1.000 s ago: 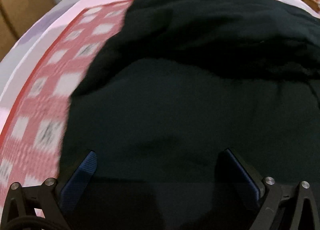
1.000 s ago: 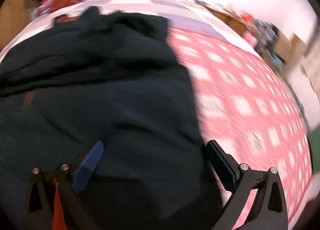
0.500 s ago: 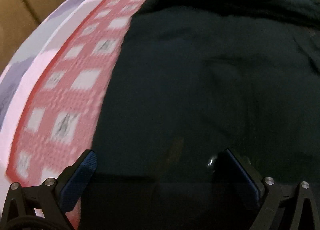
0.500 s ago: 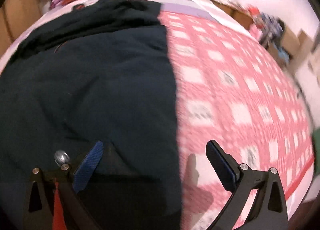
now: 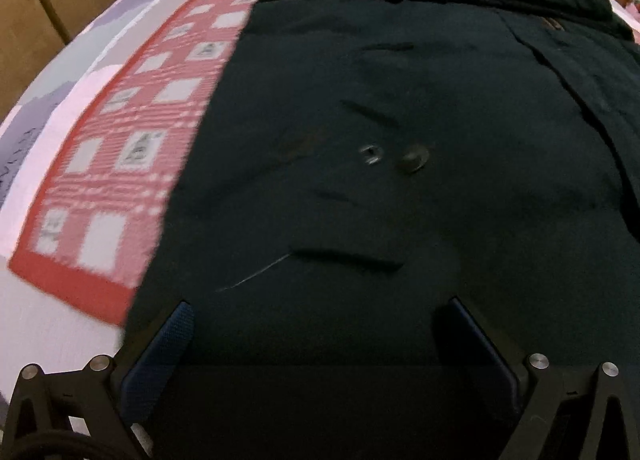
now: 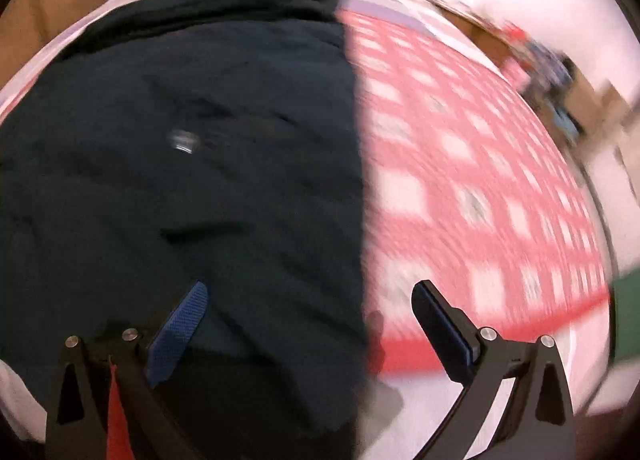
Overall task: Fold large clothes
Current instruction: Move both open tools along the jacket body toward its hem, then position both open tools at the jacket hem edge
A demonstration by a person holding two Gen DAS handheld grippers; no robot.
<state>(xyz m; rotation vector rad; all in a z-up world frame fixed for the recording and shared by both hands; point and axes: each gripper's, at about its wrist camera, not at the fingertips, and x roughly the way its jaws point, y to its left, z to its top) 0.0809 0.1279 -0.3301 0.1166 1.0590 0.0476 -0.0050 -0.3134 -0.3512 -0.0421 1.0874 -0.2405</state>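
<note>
While the red-and-white checked bedspread takes up most of the bed, the big dark garment is spread flat over it. Both the left gripper and the right gripper are held wide open above its near edge, nothing pinched. A small metal snap is seen mid-fabric.

The garment was very dark, near black. The bedspread showed red-and-pink checks with white squares, bordered in lilac and grey. The finger pads were blue.
</note>
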